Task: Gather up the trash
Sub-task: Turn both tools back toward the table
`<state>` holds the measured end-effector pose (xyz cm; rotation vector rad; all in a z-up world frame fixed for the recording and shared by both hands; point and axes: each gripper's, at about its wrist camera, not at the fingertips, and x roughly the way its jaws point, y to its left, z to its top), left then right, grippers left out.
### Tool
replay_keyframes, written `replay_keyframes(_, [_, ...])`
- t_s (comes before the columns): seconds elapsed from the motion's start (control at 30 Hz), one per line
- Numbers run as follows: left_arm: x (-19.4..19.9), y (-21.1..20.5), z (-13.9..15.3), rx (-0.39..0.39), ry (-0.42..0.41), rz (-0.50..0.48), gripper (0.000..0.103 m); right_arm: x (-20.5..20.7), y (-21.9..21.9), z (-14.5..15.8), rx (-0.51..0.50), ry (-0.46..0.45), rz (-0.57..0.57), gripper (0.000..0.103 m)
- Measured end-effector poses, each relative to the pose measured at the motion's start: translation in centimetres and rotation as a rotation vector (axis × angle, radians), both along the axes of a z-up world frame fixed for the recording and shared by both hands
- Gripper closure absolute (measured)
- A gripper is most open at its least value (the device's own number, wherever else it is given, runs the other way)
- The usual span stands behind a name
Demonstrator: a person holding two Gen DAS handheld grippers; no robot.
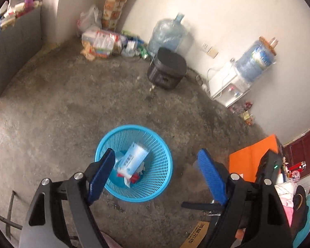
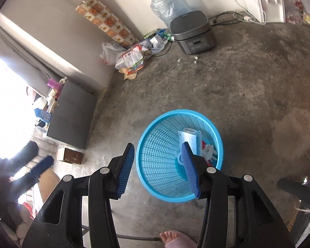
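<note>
Hovering over the blue basket [image 2: 180, 155], my right tongs [image 2: 158, 169] gape half-wide and empty, my left tongs [image 1: 155, 175] wide, empty too. White packet [image 1: 134, 157] lies inside; next I'd swing toward the corner litter [image 2: 132, 59].

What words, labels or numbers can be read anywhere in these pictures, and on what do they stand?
"鸿星尔克", roughly: on the cardboard piece at the bottom edge, partly cut off.
Blue print on the white packet in the blue basket: too blurred to read.
Display and buttons on the dark cooker: too small to read.
Wrappers in the corner trash pile: print unreadable.
</note>
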<state>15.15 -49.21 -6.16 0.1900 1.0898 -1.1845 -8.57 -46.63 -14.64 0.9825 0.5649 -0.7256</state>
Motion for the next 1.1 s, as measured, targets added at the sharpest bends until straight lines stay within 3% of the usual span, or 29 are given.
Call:
replay_keyframes(0.27, [-2.4,12.1,10.7,-0.222,-0.183,0.079,0.017,0.1,7.8,7.2,-0.292,-0.012,0.145,0.038])
replay_keyframes(0.47, [-4.7,22.6,14.9,-0.307,-0.309,0.22,0.006,0.5,14.0,12.6,-0.528,-0.063,0.261,0.009])
replay_keyframes(0.6, [-6.2,29.6,16.4,-0.302,-0.398,0.335,0.006,1.0,17.6,15.1,-0.641,-0.101,0.301,0.007])
replay_keyframes(0.73, [-6.5,37.7,16.9,-0.281,-0.446,0.505,0.006,2.4,20.4,16.2,-0.658,-0.115,0.383,0.007])
replay_keyframes(0.93, [-8.4,51.1,16.2,-0.201,-0.499,0.764,0.006,4.2,25.5,16.3,-0.655,-0.203,0.556,0.007])
replay_keyframes(1.1, [-11.0,59.1,14.6,-0.137,-0.521,0.943,0.006,5.8,30.4,18.3,-0.716,-0.279,0.658,0.007])
